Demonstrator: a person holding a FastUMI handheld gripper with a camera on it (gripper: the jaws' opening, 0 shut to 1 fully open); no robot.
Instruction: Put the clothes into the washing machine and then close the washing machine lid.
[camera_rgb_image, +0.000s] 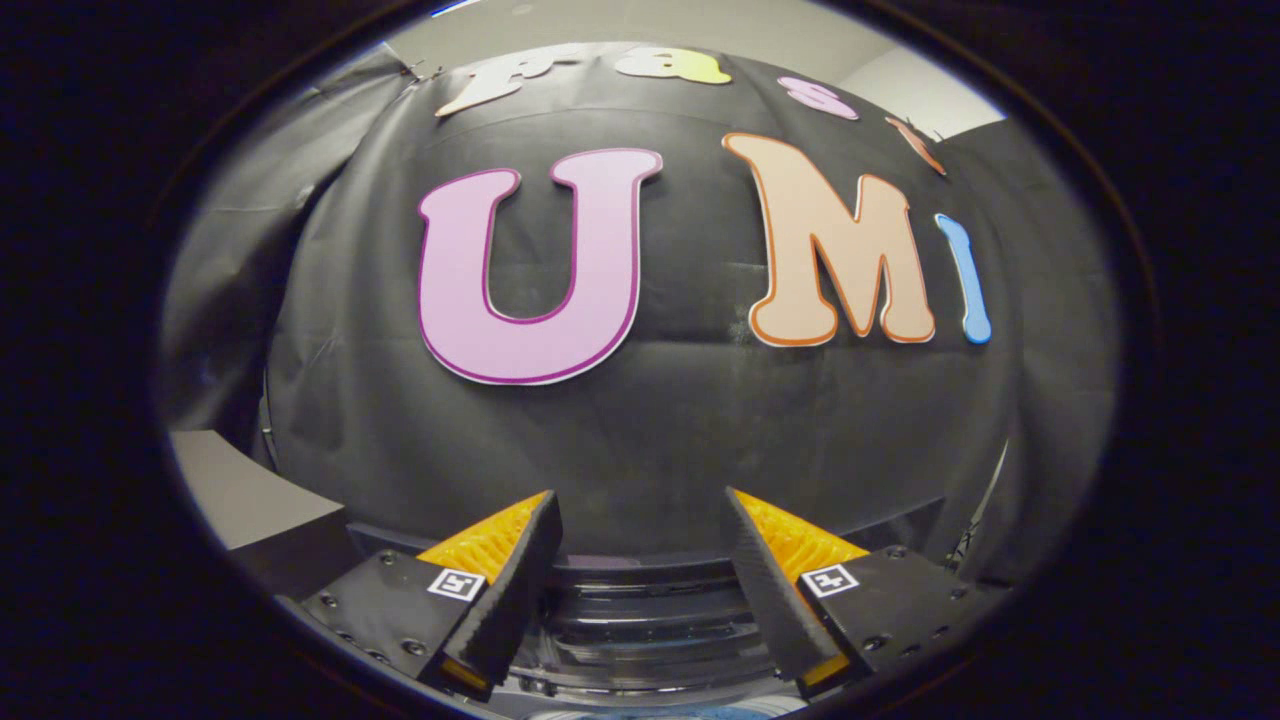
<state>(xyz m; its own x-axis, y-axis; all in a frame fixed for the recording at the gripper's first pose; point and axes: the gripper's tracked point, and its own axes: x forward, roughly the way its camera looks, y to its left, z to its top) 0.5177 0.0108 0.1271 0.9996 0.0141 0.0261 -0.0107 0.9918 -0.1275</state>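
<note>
My gripper (640, 505) is open, its two fingers wide apart with nothing between them. It is held level, facing the booth's black cloth wall. Below and between the fingers I see the top of the washing machine (640, 620), a dark glossy ribbed surface with curved ridges; whether this is the lid or the drum's rim I cannot tell. A sliver of blue (680, 712) shows at the very bottom, under the fingers; it is too small to identify. The left finger (515, 590) and the right finger (765, 590) both hang over the machine's top.
The black cloth wall (640, 420) stands close behind the machine. A pale grey surface (240, 490) lies to the left of the left finger, beside the machine. A thin cable or rod (985, 500) runs down the wall at the right.
</note>
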